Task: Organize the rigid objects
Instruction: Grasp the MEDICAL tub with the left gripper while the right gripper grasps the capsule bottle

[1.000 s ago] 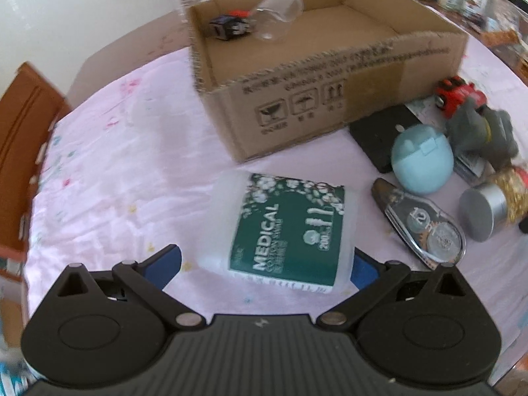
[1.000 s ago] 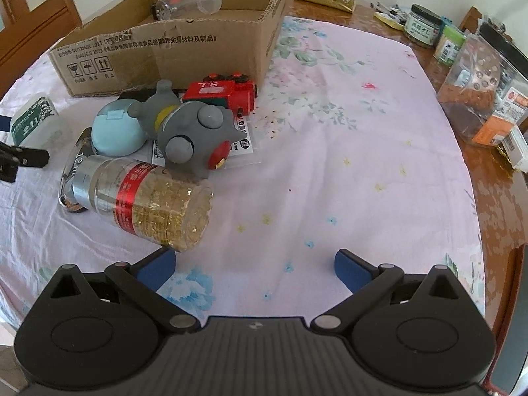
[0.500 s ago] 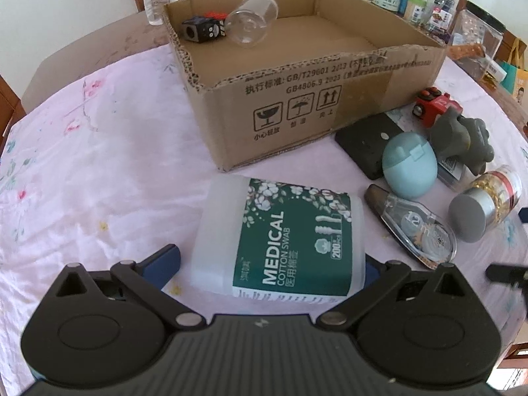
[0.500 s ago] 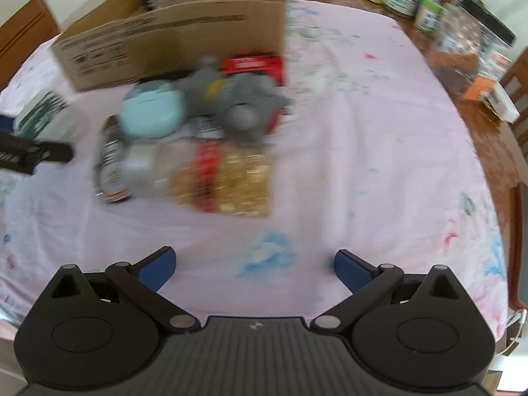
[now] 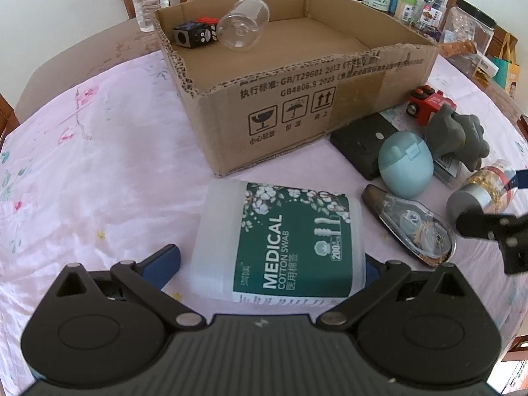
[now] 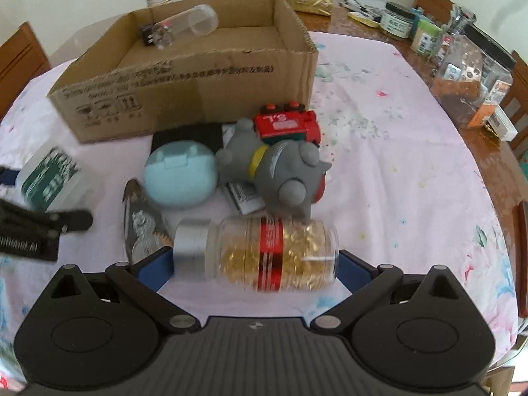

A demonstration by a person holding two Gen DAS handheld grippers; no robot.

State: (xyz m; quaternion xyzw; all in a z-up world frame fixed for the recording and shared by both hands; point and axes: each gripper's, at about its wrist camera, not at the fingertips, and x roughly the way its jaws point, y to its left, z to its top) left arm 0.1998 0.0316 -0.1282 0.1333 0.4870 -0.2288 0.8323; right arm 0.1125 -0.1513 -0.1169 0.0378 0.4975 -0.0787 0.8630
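Left wrist: my left gripper (image 5: 269, 265) sat spread around the cotton swab box (image 5: 280, 241), lying just before the cardboard box (image 5: 297, 105). My right gripper (image 6: 255, 264) straddled the capsule bottle (image 6: 264, 254), jaws wide apart.

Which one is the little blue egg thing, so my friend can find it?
Start at the big brown cardboard box. Just in front of it, beside the grey rubber toy animal, sits the pale blue egg-shaped plastic case. Nothing else nearby is pale blue, smooth and rounded.
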